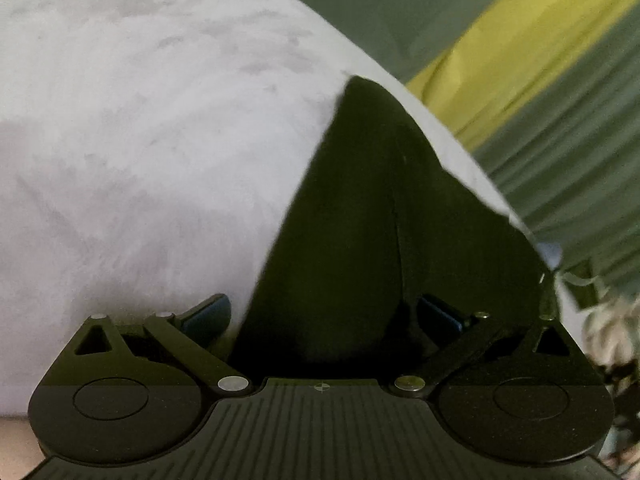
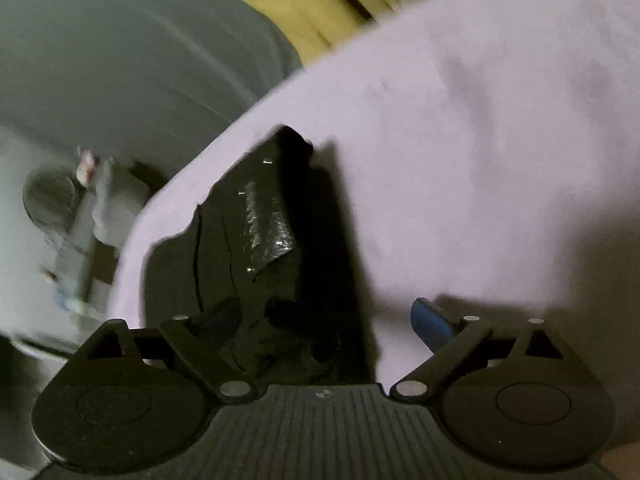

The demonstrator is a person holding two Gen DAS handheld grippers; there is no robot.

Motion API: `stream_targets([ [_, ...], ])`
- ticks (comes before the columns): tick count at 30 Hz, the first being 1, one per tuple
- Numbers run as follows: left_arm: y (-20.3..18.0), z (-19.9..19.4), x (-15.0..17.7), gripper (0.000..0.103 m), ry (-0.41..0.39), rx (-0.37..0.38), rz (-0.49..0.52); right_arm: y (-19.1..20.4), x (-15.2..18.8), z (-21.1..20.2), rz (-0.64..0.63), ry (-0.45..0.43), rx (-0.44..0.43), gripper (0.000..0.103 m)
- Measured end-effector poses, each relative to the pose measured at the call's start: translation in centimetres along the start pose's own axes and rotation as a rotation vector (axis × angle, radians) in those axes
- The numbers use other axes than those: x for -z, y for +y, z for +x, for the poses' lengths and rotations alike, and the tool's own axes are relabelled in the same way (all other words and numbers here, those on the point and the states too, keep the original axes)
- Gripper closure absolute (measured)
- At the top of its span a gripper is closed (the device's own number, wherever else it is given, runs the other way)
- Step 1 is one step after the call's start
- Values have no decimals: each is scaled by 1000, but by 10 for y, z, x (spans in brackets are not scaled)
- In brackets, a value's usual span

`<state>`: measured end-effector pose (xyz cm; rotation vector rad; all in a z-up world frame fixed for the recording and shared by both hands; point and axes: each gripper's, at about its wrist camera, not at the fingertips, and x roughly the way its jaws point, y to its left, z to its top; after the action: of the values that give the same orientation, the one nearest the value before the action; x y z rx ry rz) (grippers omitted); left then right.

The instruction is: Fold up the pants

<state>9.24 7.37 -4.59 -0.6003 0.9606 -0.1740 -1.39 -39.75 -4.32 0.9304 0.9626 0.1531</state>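
The dark, near-black fabric pants [image 1: 372,220] lie stretched over a pale lilac, soft-looking padded surface [image 1: 140,140], running away from both cameras as a long tapered strip close to the surface's edge; that flat, drawn-out lie looks meant to give a clean line for folding. In the right wrist view a shiny crinkled patch shows on the cloth.

The left tool [image 1: 324,316] sits low over the near end of the pants, its blue-padded fingers [image 1: 210,314] spread wide, with cloth bunched between them and running back to the tool's body; neither pad pinches it. The right tool [image 2: 320,318] is posed the same way, low and pointing along the garment, fingers wide apart, one blue pad [image 2: 430,320] off the cloth over the lilac surface. I'd judge both are placed to take the near end.

Green and yellow drapes [image 1: 520,60] hang beyond.
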Motion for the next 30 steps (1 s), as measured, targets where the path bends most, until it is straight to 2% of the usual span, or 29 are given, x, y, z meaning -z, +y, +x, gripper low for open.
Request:
stream_targets([
  [2,6,7,-10,0,20,41,-15,-18,-10,19,137,82,-149,9],
  [3,6,10,-14,0,30,53,-8,-21,-15,29,162,102,-159,9],
  [5,6,16,-23,0,58,79,12,-18,-22,46,143,111,-102,6],
  [8,7,25,-35,0,117,117,25,-13,-30,63,122,125,-184,4],
  [11,8,33,-46,0,175,154,34,-10,-37,77,102,150,-221,4],
  [14,4,40,-49,0,187,261,14,-5,-40,89,67,162,-269,4],
  [16,0,52,-48,0,187,229,10,1,-42,98,35,166,-295,4],
  [19,-7,62,-49,0,185,227,13,12,-43,108,-16,161,-311,4],
  [23,-11,64,-55,0,220,207,-12,19,-46,115,-39,143,-347,4],
  [27,-13,61,-54,0,192,181,-78,24,-51,118,-24,143,-373,4],
  [30,-25,46,-44,0,157,156,-23,26,-55,119,-43,148,-395,4],
])
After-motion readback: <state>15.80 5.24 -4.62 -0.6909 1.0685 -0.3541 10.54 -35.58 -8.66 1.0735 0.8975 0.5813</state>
